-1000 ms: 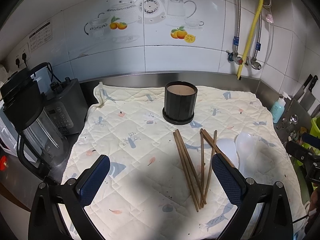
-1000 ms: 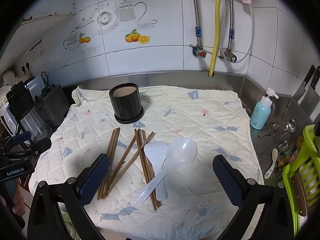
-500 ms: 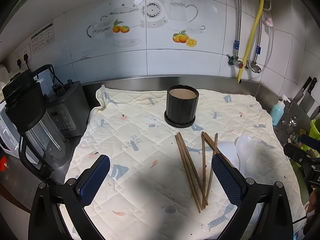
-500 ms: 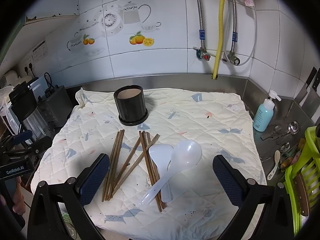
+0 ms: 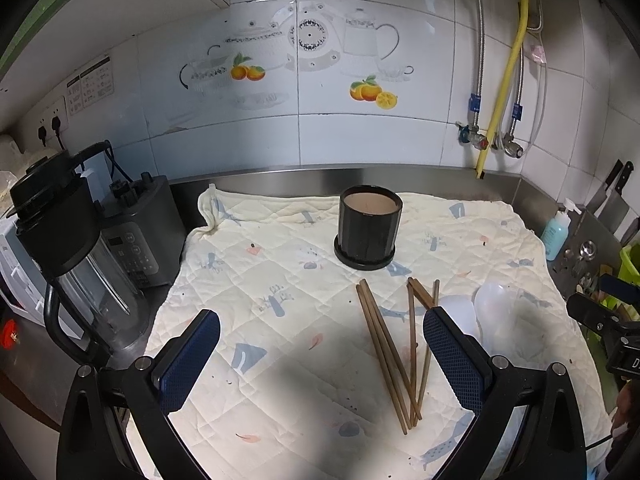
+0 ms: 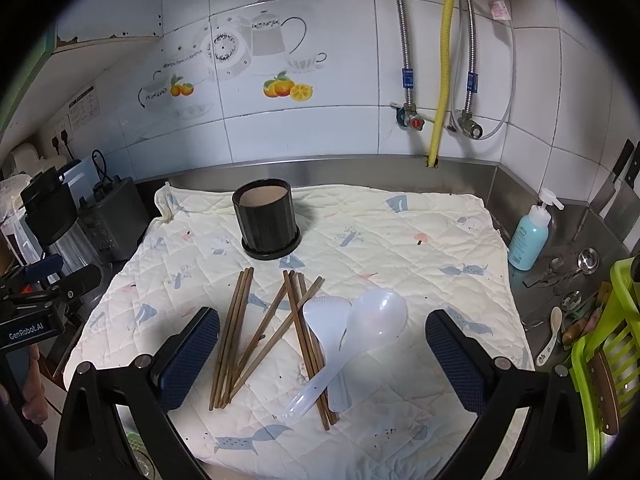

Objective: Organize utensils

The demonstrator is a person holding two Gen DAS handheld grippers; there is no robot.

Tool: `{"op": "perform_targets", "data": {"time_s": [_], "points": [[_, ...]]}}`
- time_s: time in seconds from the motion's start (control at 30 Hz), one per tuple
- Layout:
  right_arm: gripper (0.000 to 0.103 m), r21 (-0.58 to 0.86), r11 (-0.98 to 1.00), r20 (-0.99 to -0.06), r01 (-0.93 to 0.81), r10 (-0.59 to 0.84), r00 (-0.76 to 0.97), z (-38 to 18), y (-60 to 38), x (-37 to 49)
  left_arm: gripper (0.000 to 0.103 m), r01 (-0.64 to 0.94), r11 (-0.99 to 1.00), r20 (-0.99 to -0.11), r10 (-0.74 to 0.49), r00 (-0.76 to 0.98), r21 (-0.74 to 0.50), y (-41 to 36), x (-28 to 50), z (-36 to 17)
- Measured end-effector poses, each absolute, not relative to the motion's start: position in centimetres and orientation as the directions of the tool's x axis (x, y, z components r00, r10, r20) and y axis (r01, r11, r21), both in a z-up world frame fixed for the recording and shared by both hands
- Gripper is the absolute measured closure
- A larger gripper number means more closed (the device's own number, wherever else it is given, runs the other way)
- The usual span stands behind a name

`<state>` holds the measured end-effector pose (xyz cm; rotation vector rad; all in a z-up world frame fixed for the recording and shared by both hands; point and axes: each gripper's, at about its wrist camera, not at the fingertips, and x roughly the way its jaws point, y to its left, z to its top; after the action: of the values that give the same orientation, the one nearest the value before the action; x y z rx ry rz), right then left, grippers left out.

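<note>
Both grippers [image 5: 320, 356] [image 6: 322, 354] wide open, empty; chopsticks [image 6: 298, 328] partly under spoons [image 6: 352, 328].

Right gripper [image 6: 322, 354] gapes above chopsticks [image 6: 264, 328] and spoons [image 6: 352, 320] — black holder [image 6: 266, 220] beyond.

Soft overhead light brightens the tiled wall [image 6: 320, 80]; a dark shadow covers the near cloth [image 5: 304, 376]. Fisheye bending and black vignetting ring both sharp views.
</note>
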<state>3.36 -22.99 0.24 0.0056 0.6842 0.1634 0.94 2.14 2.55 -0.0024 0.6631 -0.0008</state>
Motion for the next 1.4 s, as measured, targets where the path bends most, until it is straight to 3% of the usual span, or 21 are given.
{"op": "perform_targets", "data": {"time_s": [0.3, 0.57, 0.77, 0.9, 1.13, 1.4], "points": [[0.0, 0.056, 0.987, -0.617, -0.149, 0.151, 0.772, 0.3, -23.0, 3.4, 0.0, 0.001, 1.0, -0.599, 0.001, 0.801, 0.003, 2.2, 1.5, 3.2], [0.0, 0.057, 0.99, -0.644, -0.131, 0.137, 0.752, -1.0, -23.8, 3.9, 0.0, 0.024, 0.999, -0.635, -0.038, 0.772, -0.03, 2.8, 2.8, 1.7], [0.009, 0.06, 0.991, -0.674, -0.124, 0.132, 0.727, -2.3, -24.2, 4.7, 0.0, 0.08, 0.996, -0.687, -0.088, 0.721, -0.044, 2.0, 4.7, -0.6], [0.02, 0.079, 0.991, -0.704, -0.108, 0.132, 0.698, -3.5, -24.7, 5.6, 0.013, 0.099, 0.993, -0.726, -0.112, 0.678, -0.061, 1.6, 6.5, -2.5], [0.034, 0.102, 0.994, -0.757, -0.037, 0.102, 0.645, -6.0, -26.0, 7.3, 0.02, 0.117, 0.988, -0.766, -0.149, 0.625, -0.097, 2.0, 9.7, -5.4], [0.037, 0.136, 0.991, -0.801, 0.013, 0.103, 0.59, -8.4, -26.4, 9.5, 0.021, 0.158, 0.982, -0.791, -0.179, 0.585, -0.105, 2.0, 12.7, -7.7]]}}
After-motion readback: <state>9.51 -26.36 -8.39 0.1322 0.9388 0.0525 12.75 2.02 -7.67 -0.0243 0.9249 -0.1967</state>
